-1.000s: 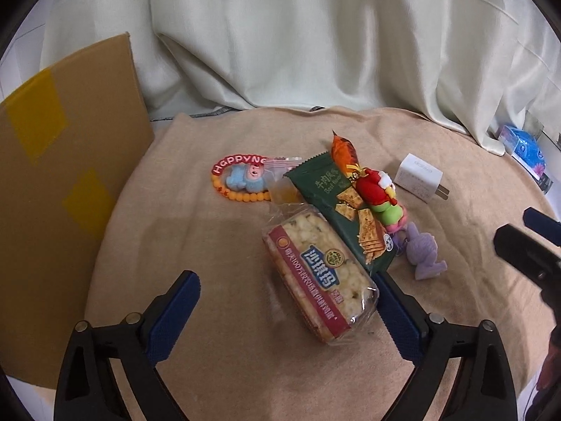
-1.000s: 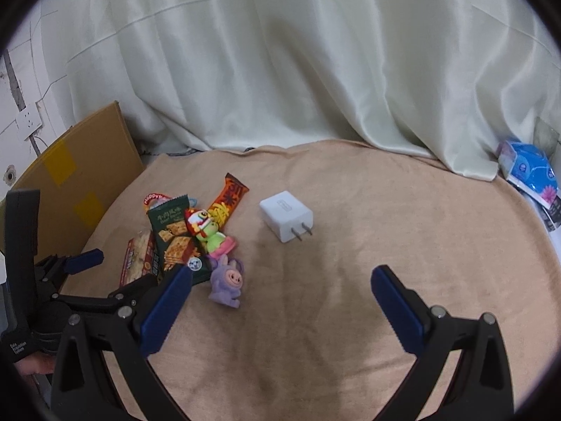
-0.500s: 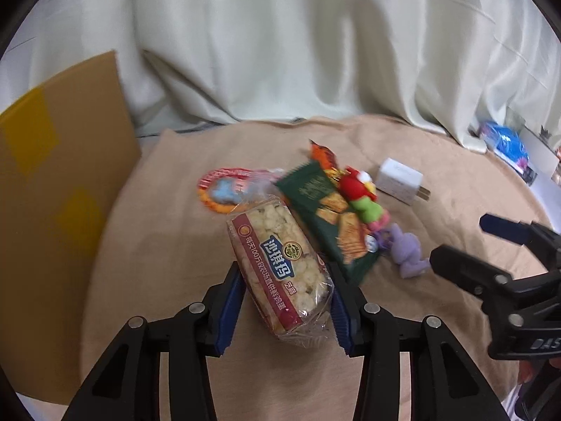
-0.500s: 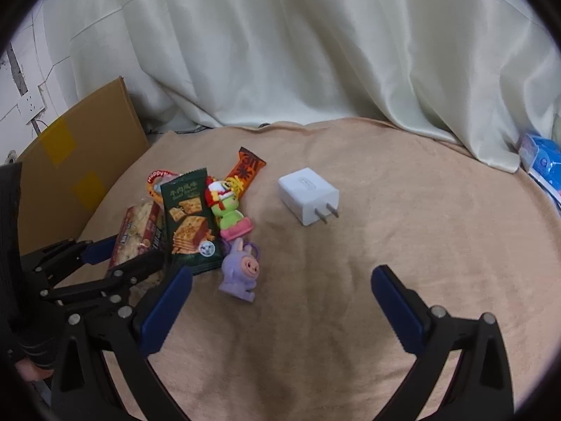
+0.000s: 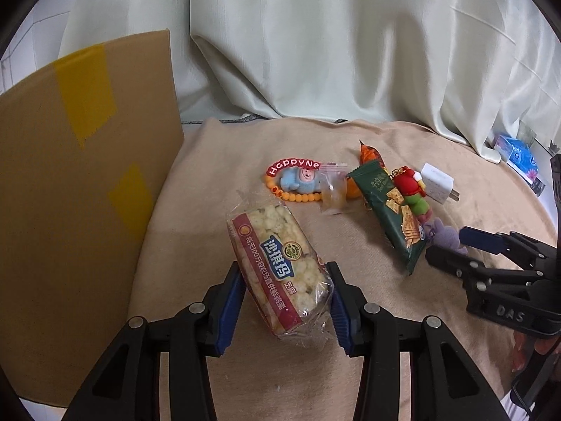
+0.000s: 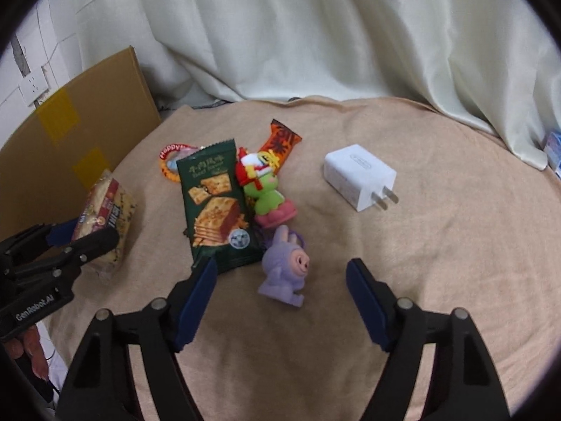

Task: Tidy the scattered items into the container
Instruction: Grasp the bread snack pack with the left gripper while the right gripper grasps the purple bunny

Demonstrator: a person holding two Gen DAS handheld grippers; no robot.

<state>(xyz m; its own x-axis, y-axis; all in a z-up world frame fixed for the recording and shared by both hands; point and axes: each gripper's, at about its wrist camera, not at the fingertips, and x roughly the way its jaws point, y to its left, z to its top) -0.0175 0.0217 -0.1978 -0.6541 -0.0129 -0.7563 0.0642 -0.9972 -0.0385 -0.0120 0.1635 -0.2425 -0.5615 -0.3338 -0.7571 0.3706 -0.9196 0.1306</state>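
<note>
- Left tool (image 5: 285, 301): blue pads clamped on both long sides of the puffed-rice snack pack (image 5: 278, 273), which juts forward from the jaws.
- Right tool (image 6: 280, 298): jaws have just been narrowing but stand apart, touching nothing; the purple bunny figure (image 6: 285, 270) lies on the beige-covered surface (image 6: 438, 245) between the tips.
- Cardboard box (image 5: 70, 182): left of the left tool.
- Green cracker packet (image 6: 215, 207): just ahead of the right tool's left finger.
</note>
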